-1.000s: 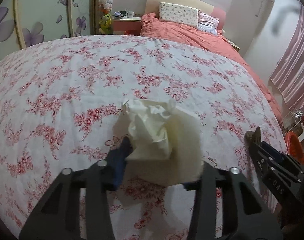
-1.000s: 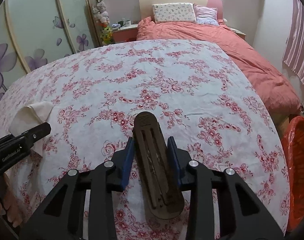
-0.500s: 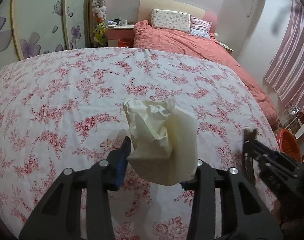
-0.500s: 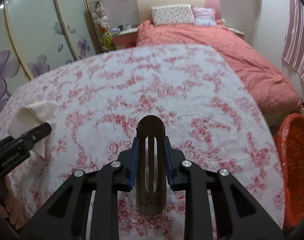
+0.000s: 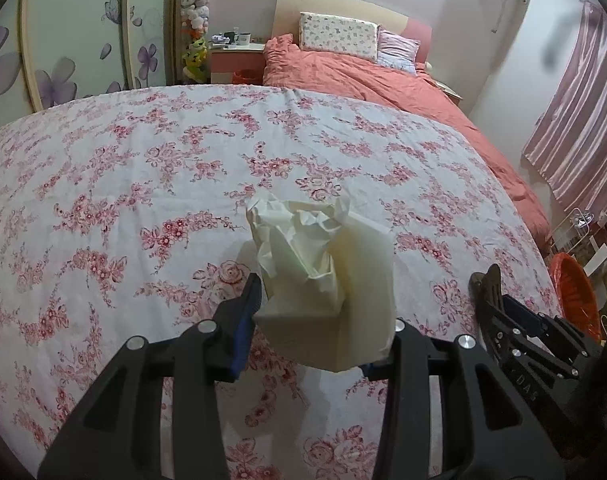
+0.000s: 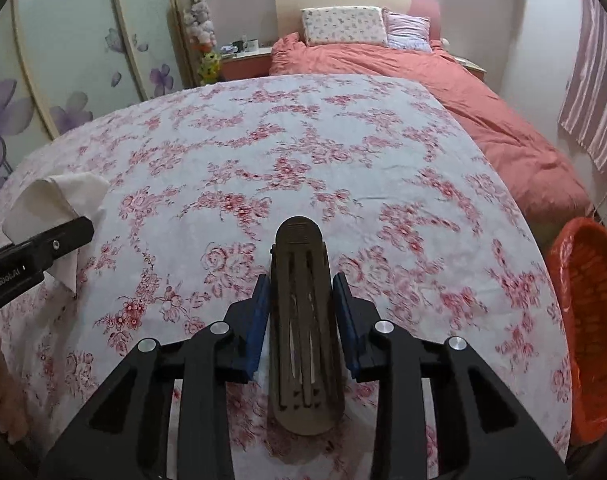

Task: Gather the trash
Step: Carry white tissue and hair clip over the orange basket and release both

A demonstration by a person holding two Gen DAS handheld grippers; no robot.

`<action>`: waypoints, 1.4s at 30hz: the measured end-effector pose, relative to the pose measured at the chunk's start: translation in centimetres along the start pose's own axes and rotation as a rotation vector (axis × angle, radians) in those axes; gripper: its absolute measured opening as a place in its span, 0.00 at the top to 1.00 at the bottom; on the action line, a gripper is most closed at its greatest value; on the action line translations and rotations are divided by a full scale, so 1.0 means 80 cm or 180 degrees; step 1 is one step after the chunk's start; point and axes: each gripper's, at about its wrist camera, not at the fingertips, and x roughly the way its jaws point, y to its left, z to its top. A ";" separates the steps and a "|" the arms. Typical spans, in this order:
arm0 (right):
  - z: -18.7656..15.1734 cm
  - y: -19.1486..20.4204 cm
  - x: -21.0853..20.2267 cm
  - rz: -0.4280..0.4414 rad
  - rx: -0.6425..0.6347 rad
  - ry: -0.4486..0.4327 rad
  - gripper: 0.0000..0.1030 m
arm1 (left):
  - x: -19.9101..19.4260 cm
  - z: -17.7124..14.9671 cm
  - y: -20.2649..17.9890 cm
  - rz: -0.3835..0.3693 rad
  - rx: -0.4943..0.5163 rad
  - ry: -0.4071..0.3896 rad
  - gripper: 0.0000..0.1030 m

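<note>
Left gripper (image 5: 321, 312) pinches a crumpled cream tissue (image 5: 323, 276), held above the floral bedspread (image 5: 143, 168). Right gripper (image 6: 303, 312) is clamped on a dark slotted clip-like object (image 6: 303, 320) (exact kind unclear), also over the bedspread. Orange basket (image 6: 587, 320) sits just off the bed's right edge. Coral duvet (image 6: 483, 100) and pillows beyond.

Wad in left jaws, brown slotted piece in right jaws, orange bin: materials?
Wad: looks like thin tissue or paper, cream, matte; sharp crumples and a limp hanging flap.
Brown slotted piece: probably moulded plastic, possibly wood; dark brown, dull sheen, rounded tip, long slots.
Orange bin: likely plastic basket, with a glossy, wrinkled orange surface that could be a liner; hard to tell apart.
</note>
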 end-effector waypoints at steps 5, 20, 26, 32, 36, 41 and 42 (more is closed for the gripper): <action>0.007 -0.013 -0.021 0.0061 0.0105 -0.0129 0.68 | -0.012 0.002 -0.008 -0.0034 0.0023 -0.0059 0.61; 0.030 -0.047 -0.111 0.0159 0.0321 -0.0661 0.68 | -0.075 0.010 -0.068 -0.0224 0.0219 -0.0316 0.61; 0.031 -0.070 -0.145 0.0148 0.0420 -0.0857 0.68 | -0.099 0.010 -0.099 -0.0332 0.0335 -0.0416 0.61; 0.024 -0.101 -0.171 0.0063 0.0522 -0.1014 0.68 | -0.114 0.006 -0.141 -0.0458 0.0488 -0.0476 0.61; 0.014 -0.129 -0.190 -0.0028 0.0644 -0.1118 0.68 | -0.122 0.001 -0.178 -0.0554 0.0622 -0.0497 0.61; 0.001 -0.168 -0.206 -0.0132 0.0815 -0.1221 0.68 | -0.128 -0.010 -0.226 -0.0709 0.0800 -0.0504 0.61; 0.000 -0.172 -0.207 -0.0149 0.0840 -0.1232 0.68 | -0.129 -0.013 -0.241 -0.0752 0.0849 -0.0503 0.61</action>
